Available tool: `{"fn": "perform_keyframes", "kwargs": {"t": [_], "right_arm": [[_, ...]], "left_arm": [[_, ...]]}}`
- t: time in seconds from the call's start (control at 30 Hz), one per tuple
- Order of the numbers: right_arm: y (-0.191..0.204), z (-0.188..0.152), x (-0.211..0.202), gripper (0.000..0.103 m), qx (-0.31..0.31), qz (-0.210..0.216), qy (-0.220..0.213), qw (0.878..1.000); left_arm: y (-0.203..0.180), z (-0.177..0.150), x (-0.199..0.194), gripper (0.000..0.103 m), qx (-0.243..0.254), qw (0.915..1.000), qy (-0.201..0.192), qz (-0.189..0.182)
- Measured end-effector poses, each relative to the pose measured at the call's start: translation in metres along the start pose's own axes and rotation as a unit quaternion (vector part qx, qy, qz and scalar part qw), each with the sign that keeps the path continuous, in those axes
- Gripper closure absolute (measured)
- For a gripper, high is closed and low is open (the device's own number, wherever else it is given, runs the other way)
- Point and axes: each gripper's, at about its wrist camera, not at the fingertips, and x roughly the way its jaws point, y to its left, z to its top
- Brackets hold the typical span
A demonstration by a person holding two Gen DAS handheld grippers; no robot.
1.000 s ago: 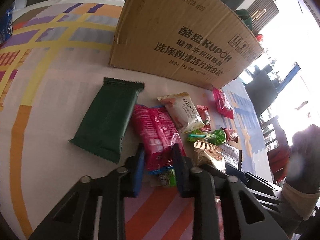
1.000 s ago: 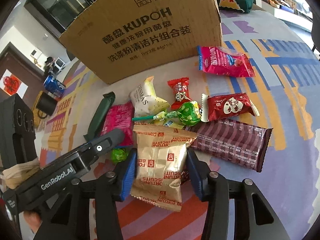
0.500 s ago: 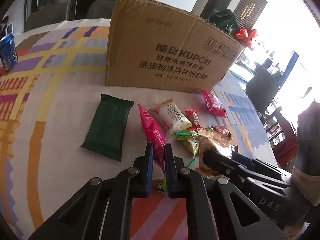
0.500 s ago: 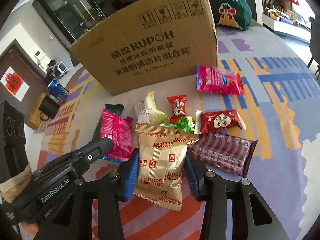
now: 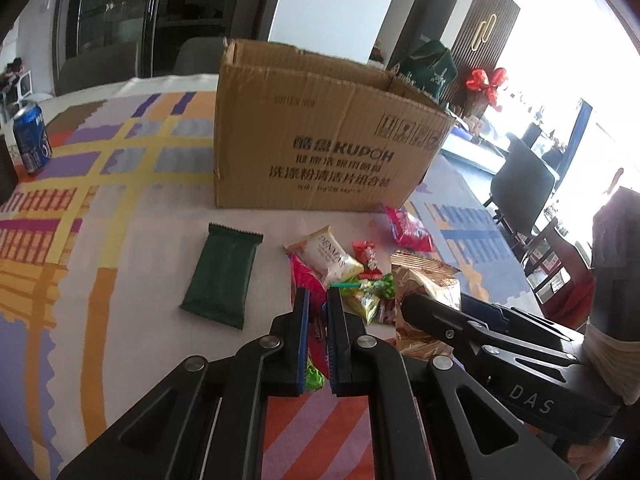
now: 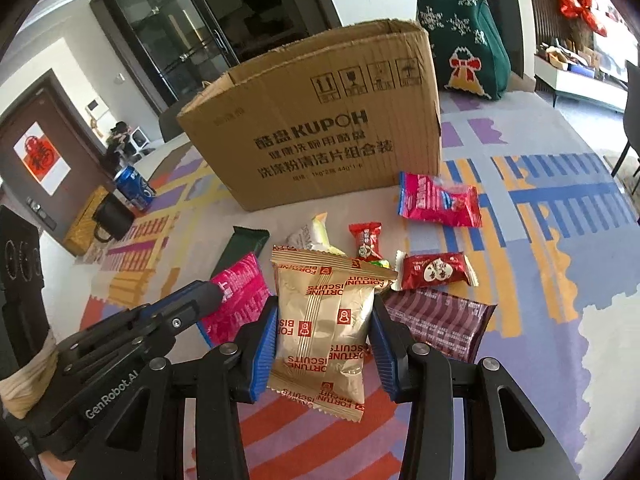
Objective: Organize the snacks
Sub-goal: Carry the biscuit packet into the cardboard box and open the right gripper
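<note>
My left gripper (image 5: 318,300) is shut on a pink snack packet (image 5: 306,276), held edge-on above the table; the same pink snack packet (image 6: 240,300) shows beside the left gripper's fingers (image 6: 188,304) in the right wrist view. My right gripper (image 6: 324,320) is shut on a gold Fortune Biscuits bag (image 6: 324,320), lifted off the cloth; the bag (image 5: 424,280) also shows in the left wrist view. An open cardboard box (image 5: 320,152) stands behind the snack pile. A dark green packet (image 5: 224,276) lies flat at the left of the pile.
Loose snacks lie on the patterned tablecloth (image 6: 540,260): a white packet (image 6: 308,236), small red candy (image 6: 366,240), red sweet (image 6: 434,270), maroon bar (image 6: 436,320), pink bag (image 6: 438,200). A blue can (image 5: 32,138) and black mug (image 6: 112,220) stand far left. Green knitted bag (image 6: 464,32) behind the box.
The left jaws closed on the pink packet and lifted it edge-on off the table. The right gripper rose with the gold bag. Both views now sit higher above the pile.
</note>
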Motion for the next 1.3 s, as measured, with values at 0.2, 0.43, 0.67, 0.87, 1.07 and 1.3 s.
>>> {"fn": "perform_keyframes", "kwargs": {"t": [0.2,0.43,0.67,0.87,1.07,1.3], "right_arm": [[0.006,0.007,-0.01,0.059,-0.01,0.006,-0.017,1.0],[0.015,0.027,-0.022,0.059,-0.024,0.013,-0.046,0.999],[0.024,0.054,-0.034,0.059,-0.041,0.012,-0.081,0.996],[0.032,0.086,-0.046,0.059,-0.057,0.012,-0.116,0.991],[0.043,0.118,-0.055,0.059,-0.074,0.009,-0.145,0.987],[0.05,0.152,-0.05,0.059,-0.091,-0.001,-0.153,0.984]], "left_arm": [[-0.002,0.012,-0.012,0.093,-0.002,0.9998,-0.018,-0.002],[-0.005,0.036,-0.028,0.093,0.01,0.9985,-0.053,0.003],[-0.009,0.064,-0.045,0.093,0.024,0.9953,-0.094,0.007],[-0.012,0.093,-0.058,0.093,0.035,0.9912,-0.127,0.008],[-0.012,0.126,-0.063,0.093,0.041,0.9876,-0.151,0.012],[-0.008,0.163,-0.047,0.093,0.056,0.9869,-0.15,0.019]]}}
